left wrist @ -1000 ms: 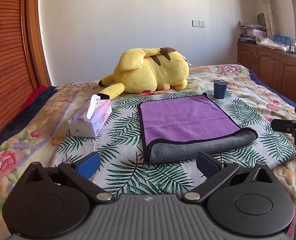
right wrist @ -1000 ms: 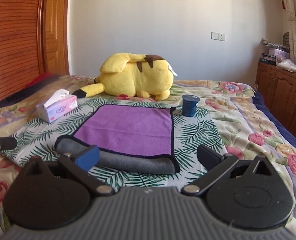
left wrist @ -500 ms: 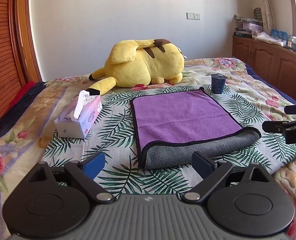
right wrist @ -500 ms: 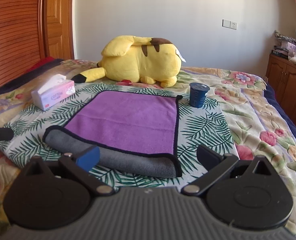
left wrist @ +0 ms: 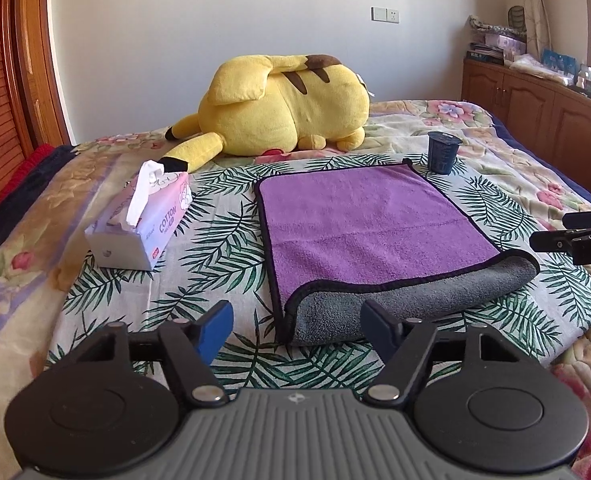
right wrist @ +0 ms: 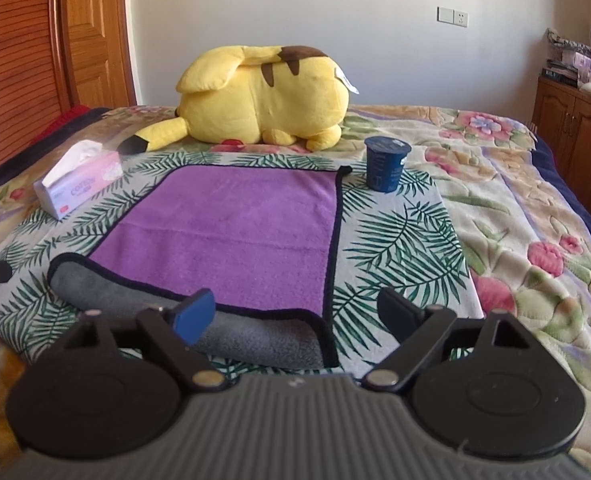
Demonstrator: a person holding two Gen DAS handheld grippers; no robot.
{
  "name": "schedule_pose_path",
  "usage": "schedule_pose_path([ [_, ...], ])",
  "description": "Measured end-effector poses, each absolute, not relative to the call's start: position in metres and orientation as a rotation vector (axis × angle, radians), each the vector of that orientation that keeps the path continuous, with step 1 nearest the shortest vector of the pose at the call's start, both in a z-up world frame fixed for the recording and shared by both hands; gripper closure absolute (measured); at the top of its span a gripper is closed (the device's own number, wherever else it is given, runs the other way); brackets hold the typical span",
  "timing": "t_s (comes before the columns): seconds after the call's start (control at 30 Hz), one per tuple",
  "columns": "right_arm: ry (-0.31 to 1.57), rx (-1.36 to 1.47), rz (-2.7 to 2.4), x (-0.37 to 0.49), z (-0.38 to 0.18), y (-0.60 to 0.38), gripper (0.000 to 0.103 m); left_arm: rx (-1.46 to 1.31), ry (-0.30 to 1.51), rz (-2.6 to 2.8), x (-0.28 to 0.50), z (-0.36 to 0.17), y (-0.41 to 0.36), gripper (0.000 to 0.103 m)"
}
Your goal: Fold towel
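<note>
A purple towel (left wrist: 367, 224) with a grey underside and black trim lies folded once on the bed; its rounded grey fold edge (left wrist: 407, 304) faces me. It also shows in the right wrist view (right wrist: 235, 236). My left gripper (left wrist: 297, 326) is open and empty, just short of the fold's near left corner. My right gripper (right wrist: 295, 314) is open and empty, over the fold's near right corner. The right gripper's fingers (left wrist: 575, 236) show at the right edge of the left wrist view.
A yellow plush toy (left wrist: 283, 104) lies behind the towel. A pink tissue box (left wrist: 143, 224) sits to the left and a dark blue cup (right wrist: 385, 164) at the towel's far right corner. A palm-leaf cloth (right wrist: 399, 240) covers the floral bedspread. Wooden cabinets (left wrist: 535, 100) stand to the right.
Both grippers have moved forward and lower toward the towel's near fold edge. Both stay open and the towel has not moved.
</note>
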State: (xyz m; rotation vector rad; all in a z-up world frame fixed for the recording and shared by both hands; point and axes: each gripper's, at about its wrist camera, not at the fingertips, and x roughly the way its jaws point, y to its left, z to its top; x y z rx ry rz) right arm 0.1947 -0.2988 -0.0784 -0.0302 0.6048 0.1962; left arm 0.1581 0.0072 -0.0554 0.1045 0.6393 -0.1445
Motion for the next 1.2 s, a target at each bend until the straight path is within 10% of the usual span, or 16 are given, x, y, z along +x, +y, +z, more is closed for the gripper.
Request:
schedule_pose_path([
  [1.2,0.814,0.073,0.291,0.237,-0.114,-0.316,0.035,-0.012,0.763,-0.170,0.222,-0.098,0.020,0.103],
])
